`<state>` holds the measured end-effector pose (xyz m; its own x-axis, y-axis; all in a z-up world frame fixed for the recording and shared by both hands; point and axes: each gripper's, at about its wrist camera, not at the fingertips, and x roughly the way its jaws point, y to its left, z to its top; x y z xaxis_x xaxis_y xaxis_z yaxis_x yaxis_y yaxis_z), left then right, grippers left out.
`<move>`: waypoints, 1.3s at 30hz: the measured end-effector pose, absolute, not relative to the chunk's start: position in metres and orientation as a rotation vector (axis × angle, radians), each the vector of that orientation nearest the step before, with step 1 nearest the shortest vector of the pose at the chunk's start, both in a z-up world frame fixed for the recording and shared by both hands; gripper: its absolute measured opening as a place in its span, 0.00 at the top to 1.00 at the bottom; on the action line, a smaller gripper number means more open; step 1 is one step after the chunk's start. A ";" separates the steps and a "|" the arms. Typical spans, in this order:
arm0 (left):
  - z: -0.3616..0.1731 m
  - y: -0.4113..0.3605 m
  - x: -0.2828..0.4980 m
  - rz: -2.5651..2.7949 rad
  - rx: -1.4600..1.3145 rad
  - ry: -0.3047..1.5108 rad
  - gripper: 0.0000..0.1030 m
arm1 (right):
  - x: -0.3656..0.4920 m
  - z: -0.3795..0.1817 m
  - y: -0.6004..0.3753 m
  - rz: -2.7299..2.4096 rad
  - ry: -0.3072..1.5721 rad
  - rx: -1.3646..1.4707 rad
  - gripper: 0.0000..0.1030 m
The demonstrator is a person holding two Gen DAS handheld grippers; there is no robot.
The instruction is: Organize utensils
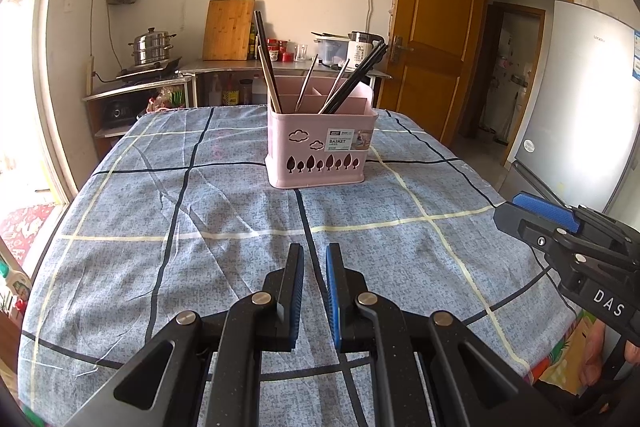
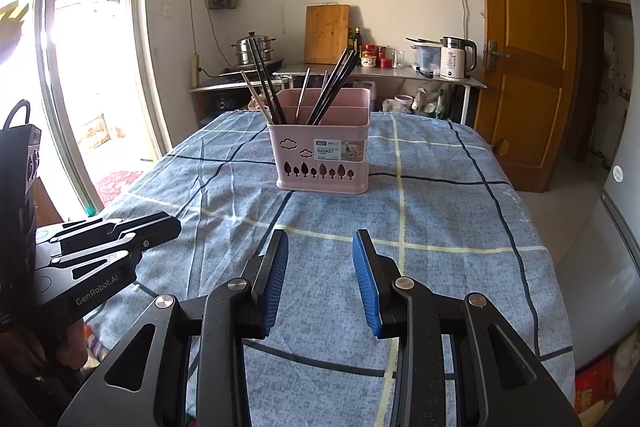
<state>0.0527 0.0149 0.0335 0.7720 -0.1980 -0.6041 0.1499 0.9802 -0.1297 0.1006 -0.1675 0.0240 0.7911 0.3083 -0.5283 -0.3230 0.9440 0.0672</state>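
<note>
A pink basket (image 1: 320, 143) with cloud and tree cut-outs holds black chopsticks (image 1: 352, 79). The tablecloth (image 1: 224, 203) is speckled blue, checked with dark and cream lines.

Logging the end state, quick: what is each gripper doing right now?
Left gripper: jaws nearly shut, holding nothing.
Right gripper: jaws open, holding nothing.

Chopsticks (image 1: 352, 79) upright in pink basket (image 1: 320, 151)

A bamboo cutting board (image 2: 327, 34) is leaned against the back wall. Left of it a steel steamer pot (image 2: 254, 49) is set; right of it, a white kettle (image 2: 457, 58) and an open wooden door (image 2: 528, 39).
</note>
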 end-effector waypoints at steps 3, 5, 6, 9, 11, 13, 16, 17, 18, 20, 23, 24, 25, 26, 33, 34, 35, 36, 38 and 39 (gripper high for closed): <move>0.034 0.015 0.052 -0.189 -0.076 0.662 0.90 | 0.101 0.024 -0.168 0.339 0.564 -0.027 0.66; 0.034 0.014 0.052 -0.188 -0.074 0.658 0.90 | 0.101 0.024 -0.168 0.339 0.564 -0.026 0.66; 0.035 0.014 0.051 -0.188 -0.073 0.656 0.90 | 0.101 0.024 -0.168 0.339 0.563 -0.027 0.66; 0.035 0.014 0.050 -0.188 -0.071 0.653 0.90 | 0.101 0.024 -0.168 0.337 0.563 -0.024 0.66; 0.036 0.013 0.050 -0.191 -0.071 0.651 0.90 | 0.100 0.024 -0.168 0.336 0.561 -0.023 0.66; 0.036 0.013 0.049 -0.192 -0.069 0.647 0.90 | 0.100 0.024 -0.169 0.335 0.557 -0.023 0.66; 0.037 0.012 0.048 -0.194 -0.068 0.642 0.90 | 0.099 0.024 -0.169 0.334 0.554 -0.021 0.66; 0.037 0.012 0.048 -0.196 -0.068 0.642 0.90 | 0.099 0.024 -0.169 0.334 0.555 -0.022 0.66; 0.037 0.012 0.048 -0.195 -0.068 0.642 0.90 | 0.099 0.024 -0.169 0.335 0.555 -0.021 0.66; 0.037 0.012 0.048 -0.196 -0.068 0.642 0.90 | 0.099 0.024 -0.169 0.336 0.553 -0.023 0.66; 0.037 0.012 0.048 -0.196 -0.068 0.642 0.90 | 0.098 0.025 -0.169 0.336 0.552 -0.023 0.66; 0.037 0.012 0.048 -0.196 -0.068 0.642 0.90 | 0.098 0.025 -0.169 0.335 0.552 -0.024 0.66; 0.037 0.011 0.047 -0.195 -0.068 0.641 0.90 | 0.098 0.025 -0.169 0.335 0.551 -0.025 0.66; 0.037 0.011 0.047 -0.195 -0.067 0.641 0.90 | 0.098 0.025 -0.169 0.336 0.552 -0.024 0.66; 0.037 0.011 0.047 -0.188 -0.047 0.644 0.90 | 0.097 0.025 -0.168 0.336 0.553 -0.025 0.66; 0.037 0.011 0.047 -0.188 -0.046 0.643 0.90 | 0.097 0.025 -0.168 0.336 0.554 -0.025 0.66; 0.037 0.011 0.047 -0.188 -0.045 0.642 0.90 | 0.097 0.025 -0.168 0.336 0.554 -0.025 0.66; 0.037 0.010 0.047 -0.191 -0.044 0.643 0.90 | 0.097 0.025 -0.168 0.336 0.553 -0.025 0.66; 0.037 0.010 0.047 -0.192 -0.044 0.643 0.90 | 0.097 0.025 -0.168 0.336 0.553 -0.025 0.66; 0.037 0.010 0.047 -0.191 -0.042 0.643 0.90 | 0.097 0.025 -0.168 0.336 0.553 -0.025 0.66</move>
